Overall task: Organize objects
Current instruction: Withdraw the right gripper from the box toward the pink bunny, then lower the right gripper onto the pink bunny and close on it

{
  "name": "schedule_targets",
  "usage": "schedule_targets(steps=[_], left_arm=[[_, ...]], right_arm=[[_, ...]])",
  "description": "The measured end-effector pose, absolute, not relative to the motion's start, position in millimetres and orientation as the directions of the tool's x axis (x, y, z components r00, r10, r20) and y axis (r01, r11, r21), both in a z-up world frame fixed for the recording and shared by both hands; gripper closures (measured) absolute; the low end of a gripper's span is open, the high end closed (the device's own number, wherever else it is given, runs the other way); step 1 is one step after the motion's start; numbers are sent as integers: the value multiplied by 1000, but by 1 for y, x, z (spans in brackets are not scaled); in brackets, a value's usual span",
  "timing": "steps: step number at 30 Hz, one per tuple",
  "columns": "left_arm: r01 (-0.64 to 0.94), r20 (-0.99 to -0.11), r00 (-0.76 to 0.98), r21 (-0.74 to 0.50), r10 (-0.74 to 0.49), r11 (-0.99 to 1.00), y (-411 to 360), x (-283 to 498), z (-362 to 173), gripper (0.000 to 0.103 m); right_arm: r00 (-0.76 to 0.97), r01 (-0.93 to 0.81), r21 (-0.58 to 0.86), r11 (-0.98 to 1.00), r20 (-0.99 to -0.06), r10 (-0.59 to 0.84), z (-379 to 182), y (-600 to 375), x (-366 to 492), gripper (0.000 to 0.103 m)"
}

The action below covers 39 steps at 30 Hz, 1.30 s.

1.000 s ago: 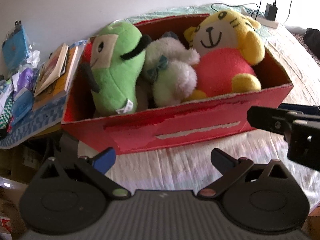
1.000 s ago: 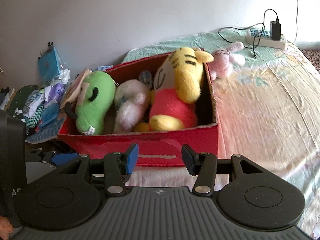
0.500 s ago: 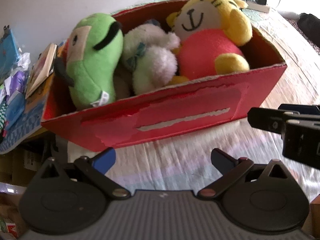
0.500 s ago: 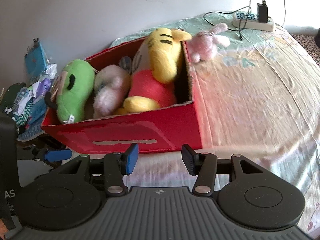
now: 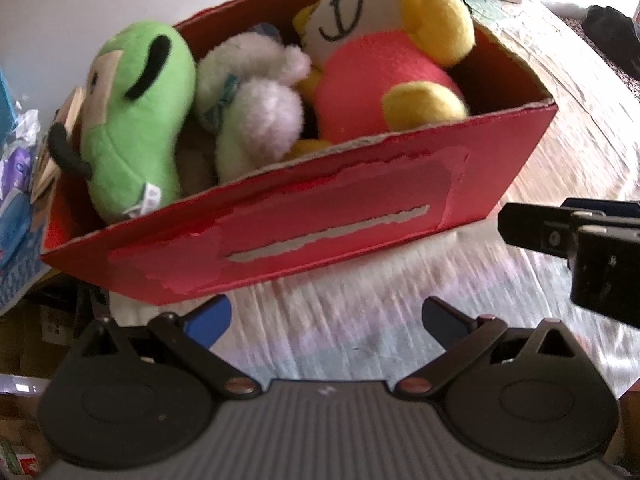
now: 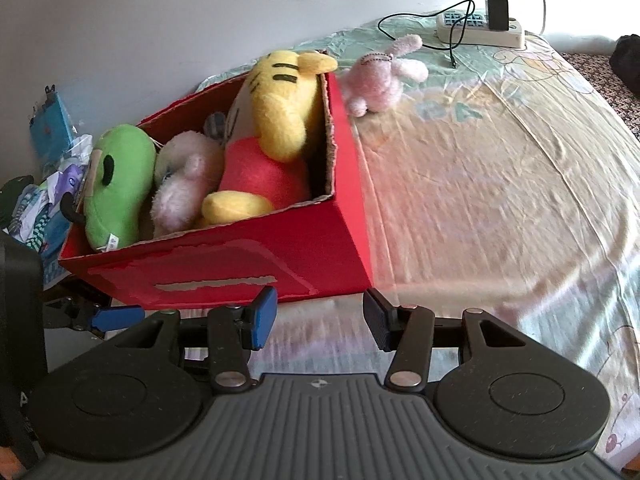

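— Both grippers are sitting low by the near edge of the bed, aren't they? How are their fingers standing?

— Left gripper (image 5: 326,314) is spread wide, nothing between its fingers, hovering just in front of the long torn side of the red cardboard box (image 5: 328,216). Right gripper (image 6: 316,318) is also parted and holding nothing, its blue pad facing the black one, just off the box's near right corner.

— And the box itself?

— It's resting on the pale patterned bedsheet (image 6: 500,184), toward the left edge of the bed, with its left end hanging out past that edge. Three soft toys are packed inside: a green plush with black markings (image 5: 136,120) at the left end, a fluffy white plush with a teal bow (image 5: 252,108) in the middle, and a yellow tiger plush in a red shirt (image 5: 384,60) filling the right end, its head poking above the rim.

— Anything lying outside?

— A small pink plush bunny (image 6: 380,76) is lying on the sheet just beyond the box's far right corner. Further back, near the far edge by the wall, a white power strip (image 6: 480,26) is sitting with a black charger plugged in.
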<state>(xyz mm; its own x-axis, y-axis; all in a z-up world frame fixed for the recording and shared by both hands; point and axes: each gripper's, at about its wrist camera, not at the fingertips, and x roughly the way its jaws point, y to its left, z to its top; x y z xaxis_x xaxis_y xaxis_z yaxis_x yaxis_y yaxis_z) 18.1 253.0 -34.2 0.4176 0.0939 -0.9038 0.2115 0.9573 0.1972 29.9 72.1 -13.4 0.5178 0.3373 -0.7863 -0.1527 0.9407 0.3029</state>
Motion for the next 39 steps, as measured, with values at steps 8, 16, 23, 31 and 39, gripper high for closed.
schedule_targets(steps=[8, 16, 23, 31, 39], left_arm=[[234, -919, 385, 189, 88, 954, 234, 24, -45, 1], [196, -919, 375, 203, 117, 959, 205, 28, -46, 1], [177, -925, 361, 192, 117, 965, 169, 32, -48, 1], [193, -924, 377, 139, 57, 971, 122, 28, -50, 1], [204, -910, 415, 87, -6, 975, 93, 24, -58, 1]], right_arm=[[498, -119, 312, 943, -803, 328, -25, 51, 33, 51], [463, -160, 327, 931, -808, 364, -30, 29, 49, 51], [429, -184, 349, 919, -813, 395, -34, -2, 69, 51], [398, -203, 364, 909, -817, 417, -41, -45, 96, 51], [373, -234, 393, 889, -808, 455, -48, -84, 130, 51]])
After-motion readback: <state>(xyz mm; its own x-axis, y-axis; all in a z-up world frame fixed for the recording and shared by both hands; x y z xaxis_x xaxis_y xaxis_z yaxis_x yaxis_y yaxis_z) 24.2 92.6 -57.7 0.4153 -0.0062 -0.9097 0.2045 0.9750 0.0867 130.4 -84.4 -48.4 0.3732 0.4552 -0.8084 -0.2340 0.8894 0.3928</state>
